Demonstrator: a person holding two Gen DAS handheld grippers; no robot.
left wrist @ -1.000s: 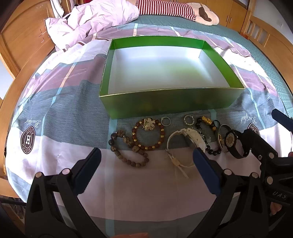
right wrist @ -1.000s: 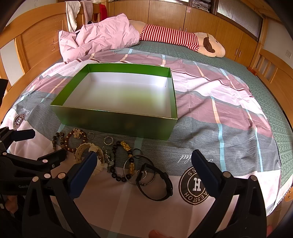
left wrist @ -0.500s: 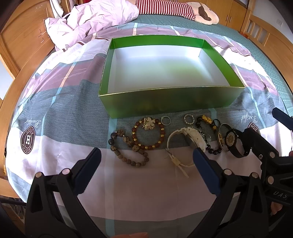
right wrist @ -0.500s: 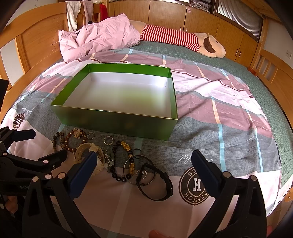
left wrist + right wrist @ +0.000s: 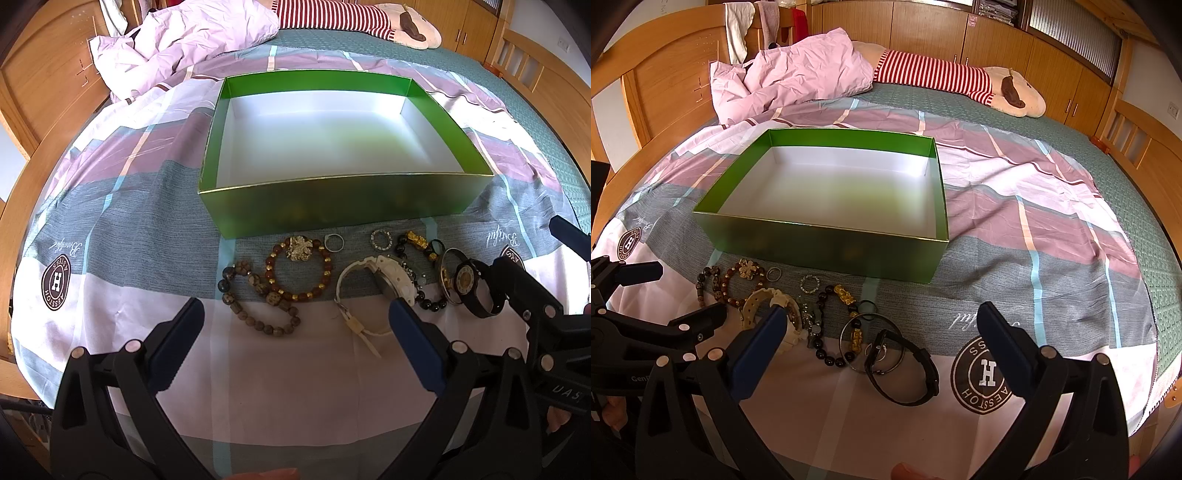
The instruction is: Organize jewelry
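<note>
A green box [image 5: 332,210] [image 5: 827,243] with a white inside stands empty on the bed. In front of it lies a row of jewelry: a brown bead bracelet [image 5: 255,299], an amber bead bracelet with a gold flower [image 5: 299,269] [image 5: 746,275], two small rings [image 5: 334,242] [image 5: 381,240], a white watch [image 5: 384,280] [image 5: 772,306], a black-and-gold bead bracelet [image 5: 417,247] [image 5: 846,328], a bangle [image 5: 871,343] and a black watch [image 5: 476,291] [image 5: 905,369]. My left gripper [image 5: 295,332] is open above the beads and white watch. My right gripper [image 5: 882,339] is open above the bangle and black watch.
A striped sheet [image 5: 1034,206] covers the bed. A crumpled pink quilt [image 5: 798,85] and a striped plush toy [image 5: 953,77] lie at the far end. Wooden bed boards [image 5: 40,85] and cupboards [image 5: 1052,62] ring the bed.
</note>
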